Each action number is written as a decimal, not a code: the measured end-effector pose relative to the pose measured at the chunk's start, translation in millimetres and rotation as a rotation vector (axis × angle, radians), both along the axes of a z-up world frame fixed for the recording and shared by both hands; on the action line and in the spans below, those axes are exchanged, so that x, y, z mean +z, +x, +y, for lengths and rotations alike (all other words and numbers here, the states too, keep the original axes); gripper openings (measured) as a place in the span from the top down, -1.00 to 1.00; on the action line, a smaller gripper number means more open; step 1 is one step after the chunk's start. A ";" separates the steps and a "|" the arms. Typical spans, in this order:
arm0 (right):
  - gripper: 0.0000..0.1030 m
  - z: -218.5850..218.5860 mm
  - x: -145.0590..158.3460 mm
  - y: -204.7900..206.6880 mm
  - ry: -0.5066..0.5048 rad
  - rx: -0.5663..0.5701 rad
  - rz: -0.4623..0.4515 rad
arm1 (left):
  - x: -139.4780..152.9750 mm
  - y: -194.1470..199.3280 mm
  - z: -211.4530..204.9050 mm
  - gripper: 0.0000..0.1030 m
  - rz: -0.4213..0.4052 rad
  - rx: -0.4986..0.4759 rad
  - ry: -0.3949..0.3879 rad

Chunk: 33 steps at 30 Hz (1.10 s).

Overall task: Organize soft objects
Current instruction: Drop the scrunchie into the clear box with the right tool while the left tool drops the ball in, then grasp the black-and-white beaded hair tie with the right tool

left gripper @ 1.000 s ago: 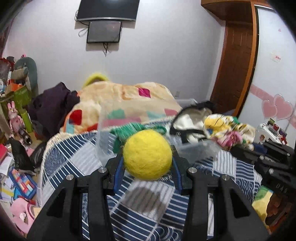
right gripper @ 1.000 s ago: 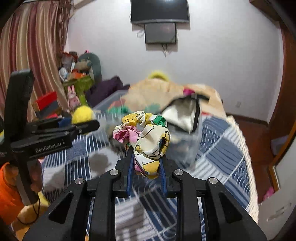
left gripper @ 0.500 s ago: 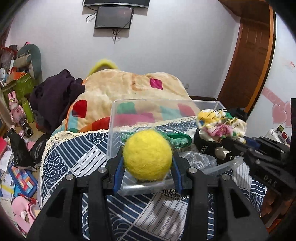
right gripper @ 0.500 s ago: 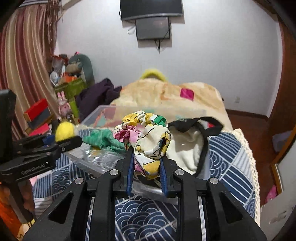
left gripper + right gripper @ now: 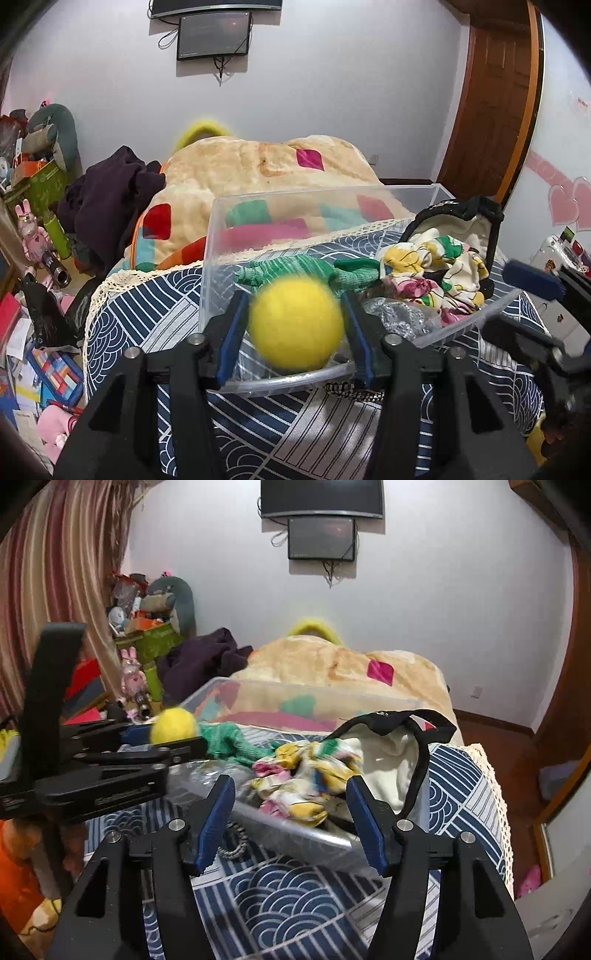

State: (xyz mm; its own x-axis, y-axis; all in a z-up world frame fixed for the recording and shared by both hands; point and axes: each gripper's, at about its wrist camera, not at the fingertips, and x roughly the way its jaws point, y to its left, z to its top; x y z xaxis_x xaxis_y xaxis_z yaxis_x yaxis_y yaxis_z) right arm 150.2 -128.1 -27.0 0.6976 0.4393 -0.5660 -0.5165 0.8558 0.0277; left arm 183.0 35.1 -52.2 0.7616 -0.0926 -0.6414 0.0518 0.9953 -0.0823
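Observation:
A clear plastic bin (image 5: 280, 201) (image 5: 388, 703) sits on the bed. A green knit piece (image 5: 295, 267) (image 5: 229, 740), a floral cloth (image 5: 436, 273) (image 5: 303, 779) and a cream bag with black trim (image 5: 469, 221) (image 5: 391, 760) lie in it. My left gripper (image 5: 295, 325) (image 5: 177, 738) has its jaws spread just wider than the blurred yellow felt ball (image 5: 297, 323) (image 5: 173, 725), over the bin's near rim. My right gripper (image 5: 291, 819) is open and empty, just in front of the floral cloth.
The bed has a blue patterned cover (image 5: 155, 310) (image 5: 295, 897) and a beige blanket (image 5: 258, 166) behind the bin. A dark garment (image 5: 107, 195), plush toys (image 5: 51, 133) and floor clutter (image 5: 33, 362) lie to the left. A wooden door (image 5: 491, 92) stands at the right.
My right gripper opened and the floral cloth dropped into the bin. My left gripper's jaws spread and the yellow ball now looks blurred, over the bin's rim.

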 end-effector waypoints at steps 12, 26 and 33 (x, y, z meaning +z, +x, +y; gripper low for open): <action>-0.13 6.6 -45.0 -4.4 0.014 0.051 0.148 | 15.1 -25.9 1.7 -0.29 -0.048 -0.020 -0.007; 0.53 30.1 -69.2 25.4 0.069 0.080 0.312 | 4.9 -49.9 14.3 -0.29 -0.058 -0.007 -0.036; 0.83 37.3 -67.1 18.5 0.067 0.109 0.286 | 6.8 -55.6 17.9 -0.29 -0.083 0.007 -0.042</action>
